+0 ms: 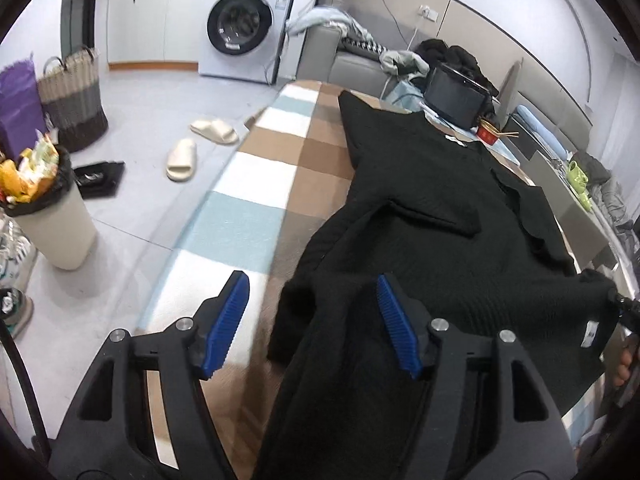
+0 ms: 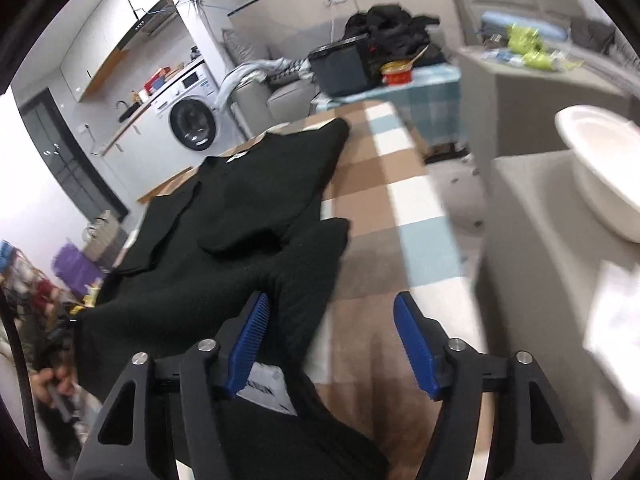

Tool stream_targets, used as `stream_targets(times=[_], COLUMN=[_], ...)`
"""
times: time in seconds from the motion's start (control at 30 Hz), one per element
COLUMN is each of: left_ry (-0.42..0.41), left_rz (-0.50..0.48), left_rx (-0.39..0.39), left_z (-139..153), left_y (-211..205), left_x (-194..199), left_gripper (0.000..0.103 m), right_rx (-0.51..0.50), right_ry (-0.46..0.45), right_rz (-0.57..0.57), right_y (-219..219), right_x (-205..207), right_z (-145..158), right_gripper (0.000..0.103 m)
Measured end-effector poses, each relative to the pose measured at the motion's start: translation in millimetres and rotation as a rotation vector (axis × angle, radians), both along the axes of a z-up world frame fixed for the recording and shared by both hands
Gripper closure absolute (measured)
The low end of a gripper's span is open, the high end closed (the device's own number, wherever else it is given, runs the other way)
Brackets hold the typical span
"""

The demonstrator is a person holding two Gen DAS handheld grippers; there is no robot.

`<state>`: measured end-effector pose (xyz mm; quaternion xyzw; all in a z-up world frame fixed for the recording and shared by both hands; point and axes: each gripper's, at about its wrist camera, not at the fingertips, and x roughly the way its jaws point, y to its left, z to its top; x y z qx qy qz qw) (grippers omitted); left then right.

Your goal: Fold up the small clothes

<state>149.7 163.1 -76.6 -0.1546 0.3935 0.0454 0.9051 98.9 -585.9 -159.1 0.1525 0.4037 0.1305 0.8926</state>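
A black top [image 1: 440,208] lies spread on the checked blanket [image 1: 256,160] that covers the table, its neck with a white label toward twelve o'clock and its hem toward the person. One sleeve is folded across the body at about the middle. The left hand-held gripper [image 1: 312,324] stands with its jaws apart, and the blue pads [image 1: 226,320] press on nothing; the top's near edge runs under and between them, lying mostly against the right-hand pad. The right hand-held gripper [image 2: 332,344] is likewise open, with the hem and a white care tag [image 2: 266,390] lying beside its left pad and bare blanket under the rest of the gap. From the left wrist view, a washer [image 1: 240,24] stands at eleven o'clock across the floor, two slippers [image 1: 200,148] lie on the floor at ten, and a full bin [image 1: 44,204] sits at nine. A woven basket [image 1: 74,100] is beyond the bin. At one o'clock, past the neck of the top, a dark tablet [image 1: 456,96] leans upright with a red bowl [image 1: 490,132] just beside it.
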Motion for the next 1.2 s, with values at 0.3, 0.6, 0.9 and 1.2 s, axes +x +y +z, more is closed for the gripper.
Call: stream_targets(times=[0.3, 0.6, 0.9, 1.2], left_ry=[0.043, 0.039, 0.043, 0.079], left_rz=[-0.081, -0.122, -0.095, -0.080], left_rx=[0.027, 0.066, 0.078, 0.047], left_z=[-15, -14, -2, -8], left_y=[-25, -34, -29, -26], left_x=[29, -15, -27, 12], left_gripper=[0.088, 0.089, 0.062, 0.052], right_rx=[-0.004, -0.052, 0.010, 0.007], right_ry=[0.090, 0.144, 0.137, 0.104], right_rz=[0.075, 0.138, 0.090, 0.027], right_y=[43, 49, 34, 25], right_x=[46, 13, 1, 45], right_z=[-22, -35, -23, -18], right_gripper=[0.080, 0.089, 0.059, 0.046])
